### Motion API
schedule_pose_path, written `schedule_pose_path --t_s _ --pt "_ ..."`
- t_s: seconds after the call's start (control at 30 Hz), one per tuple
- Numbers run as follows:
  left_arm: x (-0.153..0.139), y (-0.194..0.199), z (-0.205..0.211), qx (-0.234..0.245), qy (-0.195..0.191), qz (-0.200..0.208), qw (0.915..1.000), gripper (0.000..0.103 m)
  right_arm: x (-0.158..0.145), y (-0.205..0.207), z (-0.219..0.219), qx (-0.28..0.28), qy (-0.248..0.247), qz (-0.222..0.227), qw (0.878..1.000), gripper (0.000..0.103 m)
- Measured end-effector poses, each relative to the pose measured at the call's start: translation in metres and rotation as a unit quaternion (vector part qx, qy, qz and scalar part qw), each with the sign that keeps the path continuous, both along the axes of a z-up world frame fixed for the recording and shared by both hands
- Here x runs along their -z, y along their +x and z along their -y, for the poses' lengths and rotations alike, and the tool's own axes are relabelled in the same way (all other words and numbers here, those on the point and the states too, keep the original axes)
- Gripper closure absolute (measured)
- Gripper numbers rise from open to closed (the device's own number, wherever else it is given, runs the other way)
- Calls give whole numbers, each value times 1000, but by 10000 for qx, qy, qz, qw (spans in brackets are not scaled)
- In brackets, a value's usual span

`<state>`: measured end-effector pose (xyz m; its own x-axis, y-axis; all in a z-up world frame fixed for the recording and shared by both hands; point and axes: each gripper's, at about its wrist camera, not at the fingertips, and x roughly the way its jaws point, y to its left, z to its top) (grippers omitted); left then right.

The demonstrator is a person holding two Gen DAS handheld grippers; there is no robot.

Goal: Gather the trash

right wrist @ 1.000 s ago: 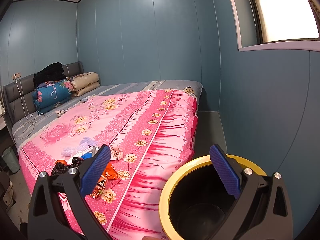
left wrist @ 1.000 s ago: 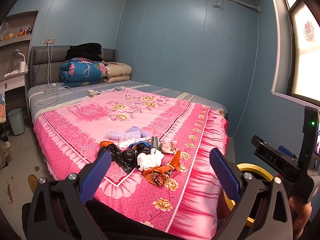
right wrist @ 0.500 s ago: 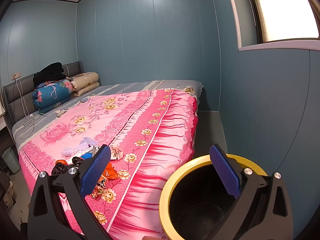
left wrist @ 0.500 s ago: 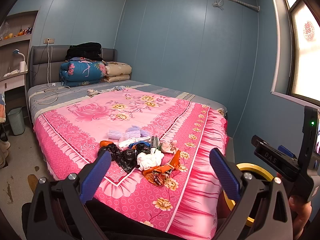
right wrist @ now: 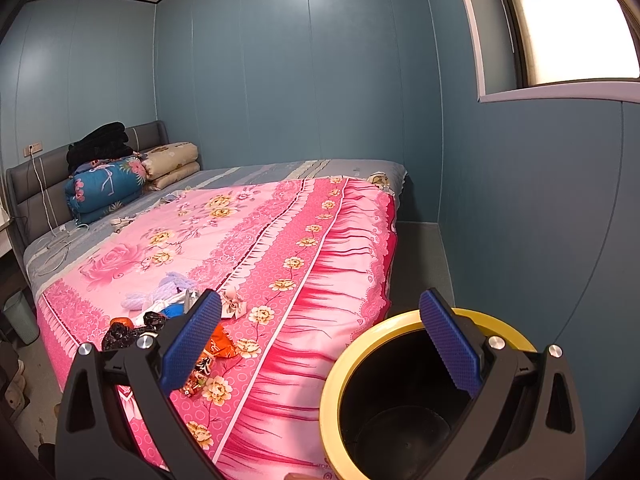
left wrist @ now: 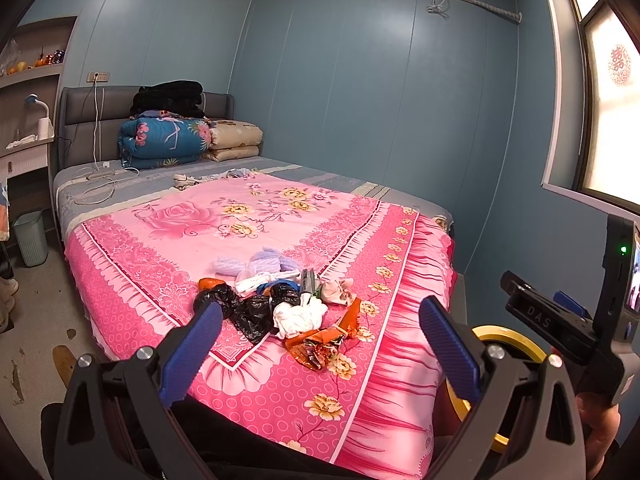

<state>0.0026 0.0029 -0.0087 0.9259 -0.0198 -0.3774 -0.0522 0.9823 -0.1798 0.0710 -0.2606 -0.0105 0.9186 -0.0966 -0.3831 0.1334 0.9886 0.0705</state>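
Observation:
A heap of trash (left wrist: 280, 300) lies on the pink flowered bedspread (left wrist: 240, 224) near the bed's foot: black plastic bags (left wrist: 248, 308), a white crumpled wad (left wrist: 298, 316), an orange wrapper (left wrist: 320, 344) and pale lilac pieces (left wrist: 260, 260). The heap also shows in the right wrist view (right wrist: 160, 320). My left gripper (left wrist: 320, 344) is open and empty, held short of the heap. My right gripper (right wrist: 320, 344) is open and empty above a yellow-rimmed black bin (right wrist: 400, 400), which stands on the floor beside the bed. The right gripper's body shows in the left wrist view (left wrist: 560, 320).
Folded quilts (left wrist: 164, 140) and pillows (left wrist: 234, 144) sit at the headboard, with cables (left wrist: 100, 184) on the grey sheet. A small green bin (left wrist: 30, 236) stands on the floor at left. A blue wall with a window (right wrist: 560, 28) is close on the right.

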Motion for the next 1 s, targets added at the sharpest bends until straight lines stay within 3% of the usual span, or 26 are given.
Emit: schedule_pose_path --t_s 0.27,0.4,0.57,0.77,0.9,1.0 --pt "4 10 -18 -90 -172 -168 9997 8 3 23 2 -74 -82 -19 9999 8" --pt "12 29 -45 -274 -398 -508 9975 8 3 37 -7 -392 -181 46 9991 8" --pt "32 60 -91 -450 -595 -989 9923 8 12 71 -26 -1135 28 -481 9924 8" --pt "56 105 -134 -650 -536 -1507 9850 8 52 133 -52 -1763 581 -1804 9659 8" --pt "69 135 -149 -613 -447 -1685 9828 8 92 174 -65 -2027 1373 -2743 9300 8" --pt "82 161 -158 -574 -425 -1934 9785 8 112 190 -71 -1948 1602 -3136 9154 8"
